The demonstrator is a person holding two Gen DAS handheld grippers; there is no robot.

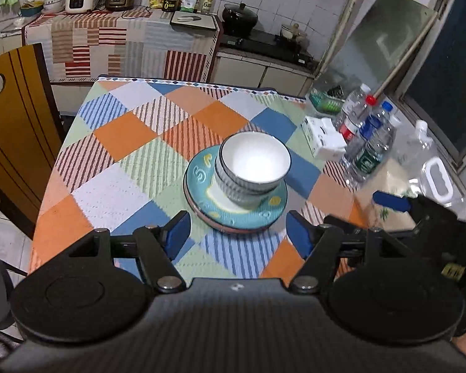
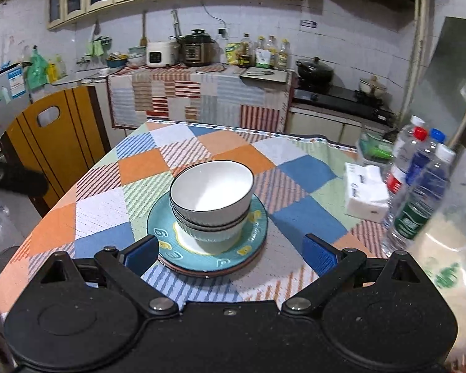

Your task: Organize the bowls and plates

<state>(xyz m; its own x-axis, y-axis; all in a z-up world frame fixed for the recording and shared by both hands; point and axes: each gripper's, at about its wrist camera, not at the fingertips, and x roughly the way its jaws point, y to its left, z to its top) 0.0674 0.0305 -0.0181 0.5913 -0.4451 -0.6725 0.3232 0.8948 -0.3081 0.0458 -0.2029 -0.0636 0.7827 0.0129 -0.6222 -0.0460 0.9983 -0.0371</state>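
Observation:
Two white ribbed bowls (image 1: 254, 158) (image 2: 212, 186) with dark rims sit nested on a teal patterned plate (image 1: 198, 174) (image 2: 161, 227). That plate rests on a pinkish plate, of which only the edge shows. The stack stands near the middle of the checked tablecloth (image 1: 124, 136) (image 2: 139, 161). My left gripper (image 1: 237, 233) hovers open over the near side of the stack, nothing between its blue pads. My right gripper (image 2: 231, 256) is also open and empty, just short of the plates. One of its blue pads (image 1: 388, 200) shows at the right of the left wrist view.
Several water bottles (image 1: 366, 143) (image 2: 419, 186) and a white tissue pack (image 1: 323, 140) (image 2: 365, 192) crowd the table's right side, with a clear jug (image 1: 435, 180) nearer. A wooden chair (image 1: 12, 118) (image 2: 56, 143) stands at the left. A kitchen counter lies beyond.

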